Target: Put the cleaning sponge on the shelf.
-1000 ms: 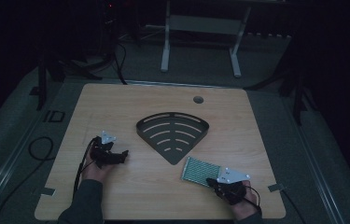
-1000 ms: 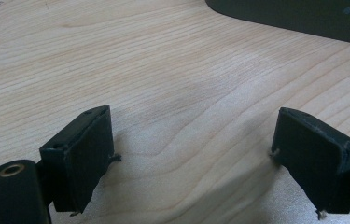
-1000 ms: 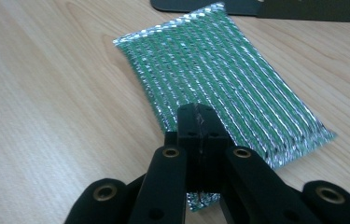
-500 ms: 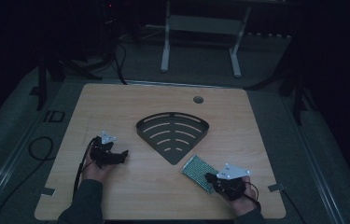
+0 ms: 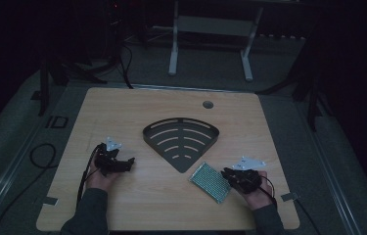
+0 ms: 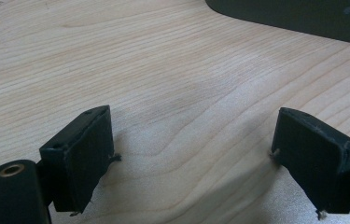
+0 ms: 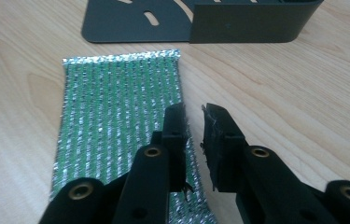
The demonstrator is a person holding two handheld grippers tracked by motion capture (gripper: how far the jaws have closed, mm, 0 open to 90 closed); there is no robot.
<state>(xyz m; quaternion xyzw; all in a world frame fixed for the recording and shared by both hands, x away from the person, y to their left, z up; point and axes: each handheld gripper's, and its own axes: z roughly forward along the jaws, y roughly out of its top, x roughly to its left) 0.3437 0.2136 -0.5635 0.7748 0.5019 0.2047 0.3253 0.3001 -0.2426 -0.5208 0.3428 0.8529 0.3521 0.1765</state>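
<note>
A green and silver mesh scouring pad [image 5: 210,182] [image 7: 121,126] lies flat on the wooden table [image 5: 137,112], just in front of the tip of a dark fan-shaped slotted rack [image 5: 181,139] [image 7: 196,21]. My right gripper [image 5: 231,176] [image 7: 194,140] is at the pad's right edge. Its jaws stand almost together with the frayed edge in the narrow gap. My left gripper [image 5: 125,164] [image 6: 191,158] rests low over bare wood left of the rack, open wide, with nothing between its fingers [image 6: 81,154].
A round cable hole [image 5: 208,104] sits near the table's far edge. Cables [image 5: 39,156] trail off the left side onto the floor. A white stand [image 5: 210,44] is behind the table. Tape marks [image 5: 288,197] lie near the front corners.
The pad has turned on the table with my right gripper at its edge, and now lies slanted. The left gripper has stayed in place.
</note>
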